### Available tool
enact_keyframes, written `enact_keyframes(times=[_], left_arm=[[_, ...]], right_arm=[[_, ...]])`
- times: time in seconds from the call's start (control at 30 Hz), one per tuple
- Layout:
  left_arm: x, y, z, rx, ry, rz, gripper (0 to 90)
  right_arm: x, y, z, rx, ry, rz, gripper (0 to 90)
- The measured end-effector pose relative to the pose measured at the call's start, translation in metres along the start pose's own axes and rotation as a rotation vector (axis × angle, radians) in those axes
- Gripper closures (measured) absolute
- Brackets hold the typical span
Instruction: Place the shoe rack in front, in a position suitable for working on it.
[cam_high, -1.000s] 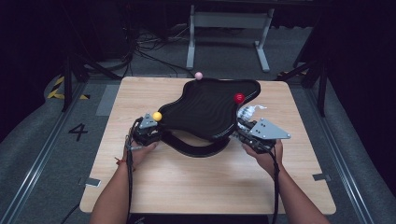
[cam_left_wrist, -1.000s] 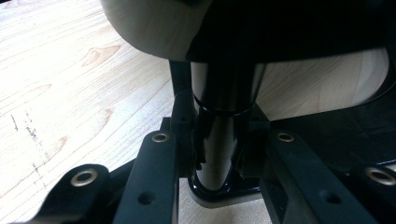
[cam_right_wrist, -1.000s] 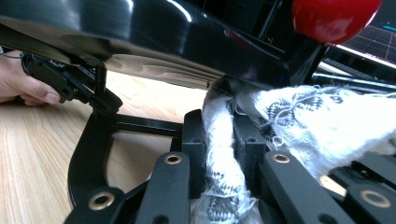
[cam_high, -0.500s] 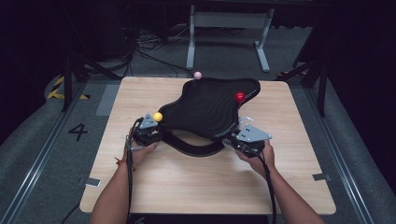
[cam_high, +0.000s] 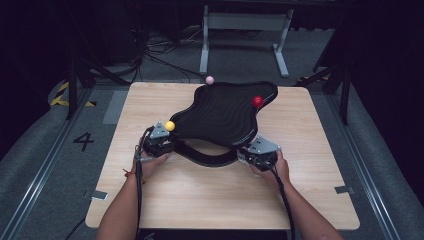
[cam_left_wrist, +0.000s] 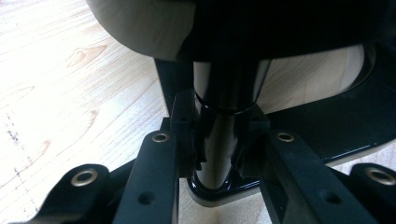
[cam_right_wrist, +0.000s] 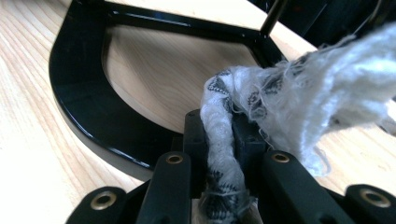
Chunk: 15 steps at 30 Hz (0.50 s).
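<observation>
Dark floor with cables and a grey metal stand (cam_high: 245, 30) lies beyond one light wooden table (cam_high: 225, 200), which takes up the middle of the high view. On it stands one black stand (cam_high: 220, 125): a wavy-edged, ribbed top shelf carried over a curved black base frame (cam_right_wrist: 88, 116). The long axis of the shelf runs from about 7 o'clock near the person to about 1 o'clock at the far side of the table, with the broad lobe pointing to 1 o'clock.

Three small balls sit at the shelf's edge: one yellow ball (cam_high: 170, 126) at 8 o'clock, one pink ball (cam_high: 209, 80) at 12 o'clock, one red ball (cam_high: 257, 101) at 2 o'clock.

Two hand-held grippers show, one in each of the person's hands. The left hand-held gripper (cam_high: 162, 145) is at the stand's 8 o'clock corner; in the left gripper view its jaws are clamped narrowly on one glossy black upright post (cam_left_wrist: 219, 140) of the stand. The right hand-held gripper (cam_high: 252, 156) is at the stand's 5 o'clock corner, close to the base frame; in the right gripper view its jaws pinch one white cloth (cam_right_wrist: 280, 102) with dark patterning, frayed and bunched, which spreads up toward 2 o'clock over the table.
</observation>
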<state>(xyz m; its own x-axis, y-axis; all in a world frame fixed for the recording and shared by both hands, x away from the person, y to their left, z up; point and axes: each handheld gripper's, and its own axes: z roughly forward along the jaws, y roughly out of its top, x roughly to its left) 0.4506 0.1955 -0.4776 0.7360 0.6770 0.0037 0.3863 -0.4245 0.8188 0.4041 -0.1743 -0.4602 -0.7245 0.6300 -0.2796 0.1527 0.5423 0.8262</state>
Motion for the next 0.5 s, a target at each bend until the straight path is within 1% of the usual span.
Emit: enact_keyframes(times=[0.03,0.07,0.1,0.13,0.2,0.23,0.3,0.4,0.47,0.5], left_arm=[[0.0002,0.0001,-0.0002,0.002,0.004,0.008,74.1],[0.0002,0.0001,-0.0002,0.002,0.004,0.008,74.1],[0.0,0.0001,-0.0003,0.002,0.003,0.006,74.1],[0.0,0.0002,-0.0006,0.007,0.005,0.006,74.1],[0.0002,0.0001,-0.0003,0.002,0.003,0.007,74.1],[0.0002,0.0001,-0.0002,0.002,0.001,0.005,74.1],[0.0003,0.0001,-0.0001,0.001,0.0,0.005,74.1],[0.0003,0.0001,-0.0002,0.001,0.0,0.005,74.1],[0.0003,0.0001,-0.0002,0.002,0.0,0.006,74.1],[0.0003,0.0001,-0.0002,0.002,0.0,0.006,74.1]], right_arm=[[-0.0003,-0.0016,0.0013,0.005,0.005,0.01,79.0],[-0.0003,-0.0016,0.0013,0.005,0.005,0.01,79.0],[-0.0001,-0.0057,0.005,0.019,0.018,0.023,78.9],[0.0001,-0.0071,0.006,0.021,0.023,0.028,78.8],[-0.0003,-0.0072,0.0059,0.017,0.026,0.04,78.8],[-0.0003,-0.0074,0.0061,0.017,0.026,0.036,78.7],[-0.0002,-0.0082,0.0063,0.015,0.034,0.05,78.6],[0.0035,-0.0076,0.0065,0.018,0.036,0.038,78.1],[0.0068,-0.0066,0.0062,0.013,0.056,0.036,77.8],[0.0086,-0.0059,0.0061,0.011,0.063,0.027,77.8]])
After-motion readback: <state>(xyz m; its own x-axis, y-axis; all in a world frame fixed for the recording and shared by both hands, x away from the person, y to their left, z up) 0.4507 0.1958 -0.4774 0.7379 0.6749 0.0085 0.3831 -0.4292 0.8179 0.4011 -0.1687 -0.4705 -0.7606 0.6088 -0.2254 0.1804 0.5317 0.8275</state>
